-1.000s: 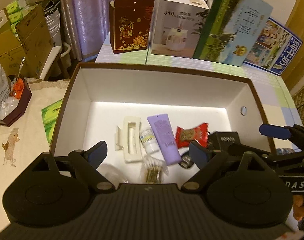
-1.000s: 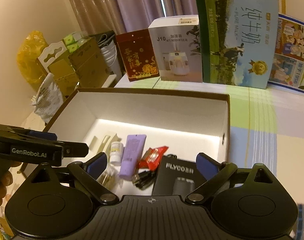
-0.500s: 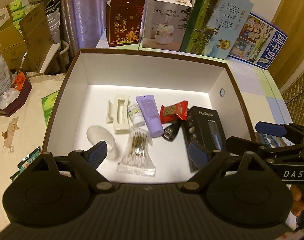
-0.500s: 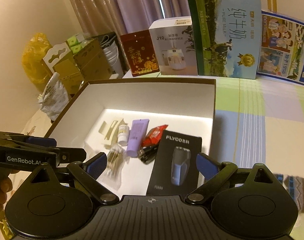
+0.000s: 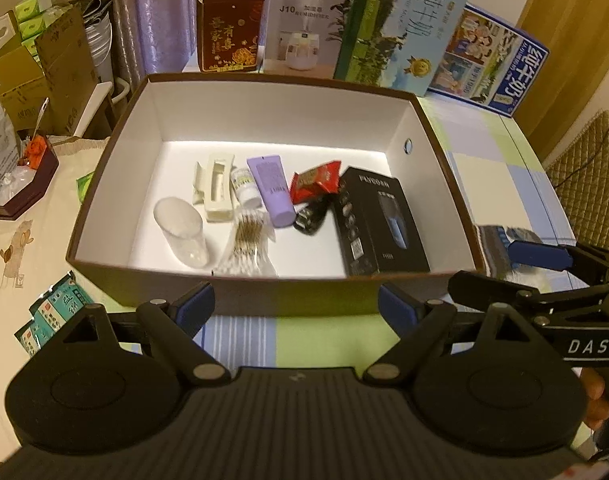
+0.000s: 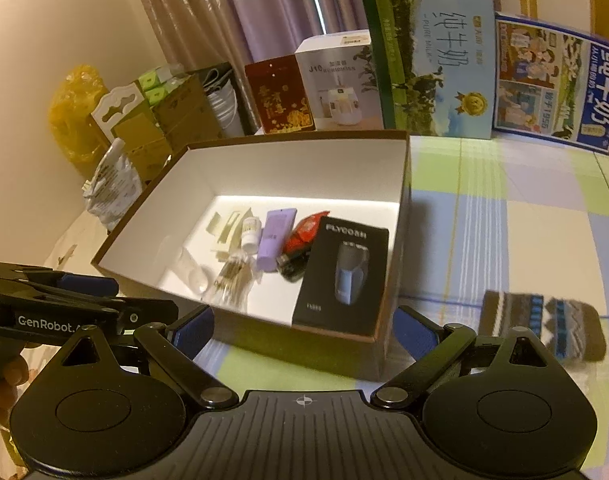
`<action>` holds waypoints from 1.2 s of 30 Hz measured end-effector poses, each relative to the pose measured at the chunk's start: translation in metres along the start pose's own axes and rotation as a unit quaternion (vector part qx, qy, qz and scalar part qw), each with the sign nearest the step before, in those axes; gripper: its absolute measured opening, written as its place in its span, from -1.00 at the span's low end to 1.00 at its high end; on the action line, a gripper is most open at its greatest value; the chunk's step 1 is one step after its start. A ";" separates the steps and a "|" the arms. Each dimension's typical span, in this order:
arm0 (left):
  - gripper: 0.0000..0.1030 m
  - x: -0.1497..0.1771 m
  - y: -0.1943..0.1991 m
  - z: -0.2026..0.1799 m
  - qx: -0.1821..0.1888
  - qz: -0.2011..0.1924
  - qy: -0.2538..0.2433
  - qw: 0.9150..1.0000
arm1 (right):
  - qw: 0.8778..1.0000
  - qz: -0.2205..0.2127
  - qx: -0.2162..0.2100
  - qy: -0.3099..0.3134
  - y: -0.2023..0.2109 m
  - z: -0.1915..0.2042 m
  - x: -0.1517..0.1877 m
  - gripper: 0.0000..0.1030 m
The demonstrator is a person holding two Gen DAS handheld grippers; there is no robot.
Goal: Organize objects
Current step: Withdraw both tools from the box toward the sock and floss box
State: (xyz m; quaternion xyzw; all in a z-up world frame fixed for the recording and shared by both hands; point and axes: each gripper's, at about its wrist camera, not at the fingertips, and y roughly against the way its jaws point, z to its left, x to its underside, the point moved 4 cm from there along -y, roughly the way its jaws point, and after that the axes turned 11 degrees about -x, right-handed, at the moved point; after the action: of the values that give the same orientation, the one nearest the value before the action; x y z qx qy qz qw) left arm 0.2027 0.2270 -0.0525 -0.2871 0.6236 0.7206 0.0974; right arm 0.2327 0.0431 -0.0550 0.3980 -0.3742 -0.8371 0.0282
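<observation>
A brown box with a white inside (image 5: pixel 112 184) (image 6: pixel 402 208) sits on the table. In it lie a black shaver box (image 5: pixel 380 224) (image 6: pixel 344 276), a purple tube (image 5: pixel 272 188) (image 6: pixel 274 236), a red snack packet (image 5: pixel 316 178), a small white bottle (image 5: pixel 246 190), a cream holder (image 5: pixel 218 186), a clear cup (image 5: pixel 182 232), a bag of cotton swabs (image 5: pixel 248 244) and a black fob (image 5: pixel 310 218). My left gripper (image 5: pixel 296 306) is open and empty in front of the box's near wall. My right gripper (image 6: pixel 304 330) is open and empty at the box's near right corner. A striped knitted cloth (image 6: pixel 540 326) (image 5: pixel 500 246) lies on the table right of the box.
Upright cartons (image 5: pixel 400 28) (image 6: pixel 428 64) and a red gift box (image 5: pixel 228 36) line the table's far edge. Small medicine packets (image 5: pixel 52 314) lie left of the box. Cardboard boxes (image 5: pixel 36 68) and bags stand off the left side. A checked tablecloth (image 6: pixel 504 232) covers the table.
Both grippers have drawn back and up from inside the box to in front of its near wall. The shaver box now lies flat in the box. The knitted cloth has come into view.
</observation>
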 end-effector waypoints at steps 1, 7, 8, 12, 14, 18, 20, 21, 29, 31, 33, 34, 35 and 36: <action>0.68 0.003 0.002 -0.001 0.000 0.000 -0.002 1.000 | 1.000 0.000 0.001 -0.001 0.003 0.000 0.003 0.82; 0.68 0.019 0.011 -0.013 0.001 0.004 -0.007 1.000 | 1.000 0.002 0.000 -0.005 0.020 0.000 0.020 0.82; 0.68 0.022 0.012 -0.016 0.002 0.004 -0.008 1.000 | 1.000 0.002 0.000 -0.006 0.022 0.000 0.022 0.82; 0.68 0.030 0.018 -0.026 0.003 0.004 -0.010 1.000 | 1.000 0.001 0.000 -0.005 0.033 -0.003 0.030 0.82; 0.68 0.034 0.020 -0.032 0.003 0.004 -0.012 1.000 | 1.000 0.001 0.000 -0.006 0.038 -0.006 0.034 0.82; 0.68 0.041 0.024 -0.045 0.002 0.006 -0.017 1.000 | 1.000 0.001 0.000 -0.007 0.050 -0.013 0.041 0.82; 0.68 0.044 0.026 -0.053 0.003 0.009 -0.019 1.000 | 1.000 0.002 0.000 -0.007 0.057 -0.018 0.045 0.82; 0.68 0.046 0.026 -0.057 0.003 0.009 -0.020 1.000 | 1.000 0.002 0.000 -0.007 0.060 -0.020 0.047 0.82; 0.68 0.058 0.032 -0.095 0.011 0.015 -0.029 0.999 | 1.000 0.007 0.012 -0.015 0.089 -0.048 0.061 0.82; 0.68 0.061 0.032 -0.105 0.013 0.018 -0.032 0.999 | 1.000 0.008 0.018 -0.019 0.096 -0.058 0.065 0.82; 0.68 0.064 0.031 -0.116 0.016 0.020 -0.035 0.999 | 0.999 0.008 0.025 -0.024 0.103 -0.068 0.068 0.82; 0.68 0.065 0.030 -0.121 0.017 0.022 -0.037 0.999 | 0.999 0.007 0.029 -0.027 0.107 -0.074 0.070 0.82; 0.68 0.066 0.029 -0.127 0.019 0.023 -0.039 0.999 | 0.999 0.007 0.032 -0.030 0.110 -0.080 0.071 0.82; 0.68 0.067 0.028 -0.132 0.020 0.025 -0.041 0.999 | 0.999 0.007 0.036 -0.033 0.114 -0.085 0.073 0.82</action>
State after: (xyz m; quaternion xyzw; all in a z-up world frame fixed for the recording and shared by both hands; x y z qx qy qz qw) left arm 0.1727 0.0805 -0.0718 -0.2400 0.6403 0.7213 0.1103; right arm 0.2130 -0.1156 -0.0630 0.3684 -0.4078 -0.8354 0.0072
